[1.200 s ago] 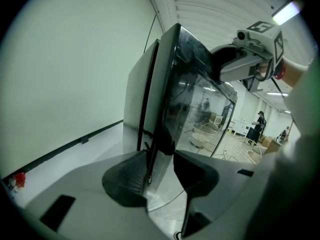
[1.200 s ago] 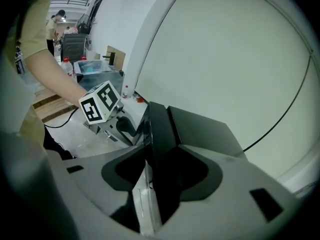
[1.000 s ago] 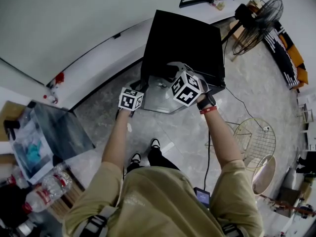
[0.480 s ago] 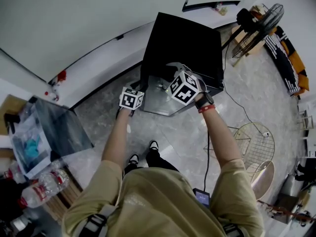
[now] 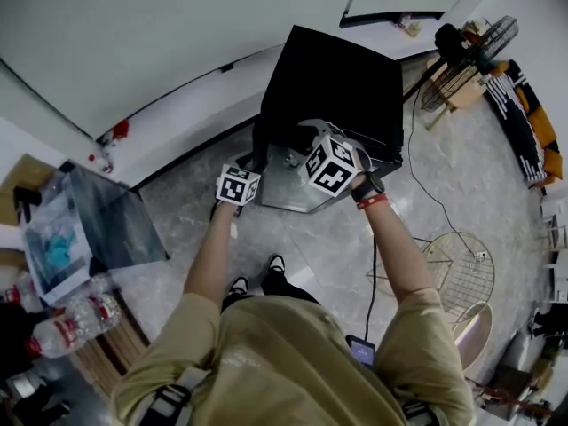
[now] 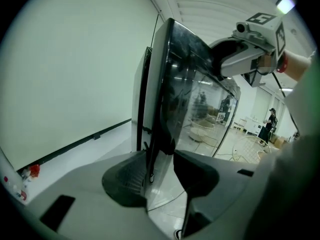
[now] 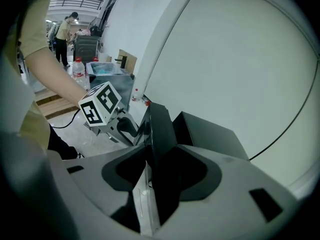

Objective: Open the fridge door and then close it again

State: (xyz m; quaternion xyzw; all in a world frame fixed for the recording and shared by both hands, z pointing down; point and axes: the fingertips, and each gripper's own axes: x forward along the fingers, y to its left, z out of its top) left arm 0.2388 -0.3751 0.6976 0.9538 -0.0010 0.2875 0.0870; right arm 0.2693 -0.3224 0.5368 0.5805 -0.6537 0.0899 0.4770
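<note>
Small black fridge (image 5: 337,87) by the wall (image 5: 177,25), its glossy door (image 5: 288,183) ajar.

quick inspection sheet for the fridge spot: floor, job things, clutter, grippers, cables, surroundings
surface: grey floor, no spills seen
job's things: black fridge on the floor; door slightly ajar
clutter: water bottles and clear bin at left
grippers: left gripper jaws closed on the door's edge; right gripper jaws closed on its top edge
cables: hanging cable by the right arm; floor cable right of the fridge
surroundings: white wall, fan, wire chair
</note>
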